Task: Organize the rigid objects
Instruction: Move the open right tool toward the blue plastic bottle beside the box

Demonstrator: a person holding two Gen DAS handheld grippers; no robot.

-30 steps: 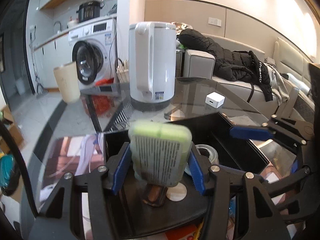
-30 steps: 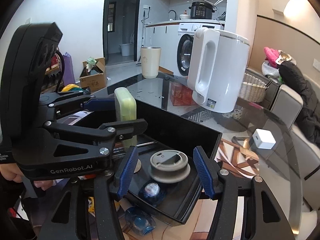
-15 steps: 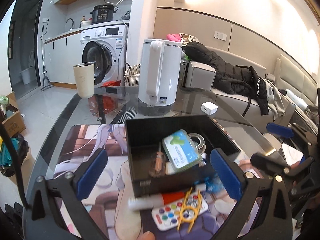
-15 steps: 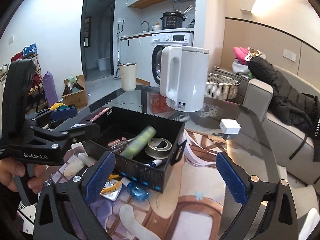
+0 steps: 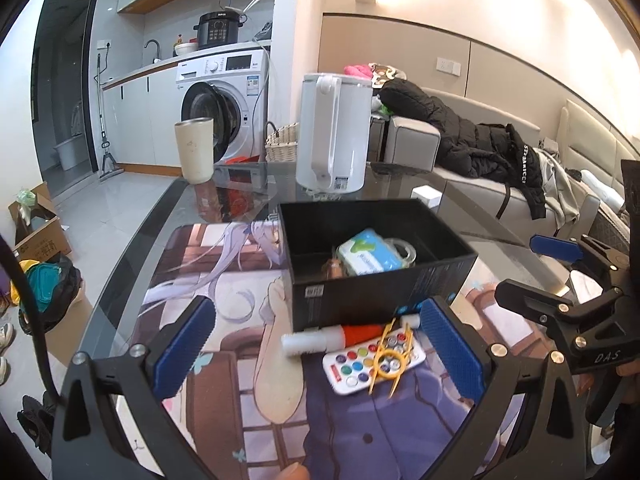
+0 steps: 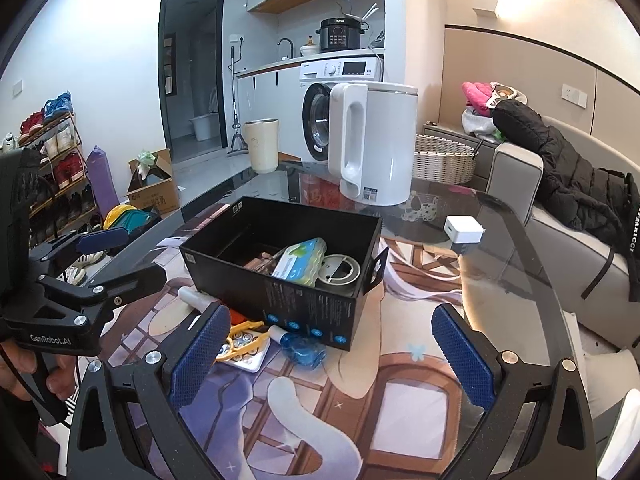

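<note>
While both tools gape empty, left tool (image 5: 316, 344) and right tool (image 6: 332, 350) hover near the black box (image 6: 280, 276). Green case (image 6: 298, 262) lies inside; remote (image 5: 372, 360) just beside the box.

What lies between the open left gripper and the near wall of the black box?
In the left wrist view, between the left gripper and the black box: a red-and-white tube, then a button remote with yellow tweezers across it.

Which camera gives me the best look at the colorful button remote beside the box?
Left wrist: the remote lies nearly whole, a yellow plastic piece over it. In the right wrist view the right finger hides most of the remote.
</note>
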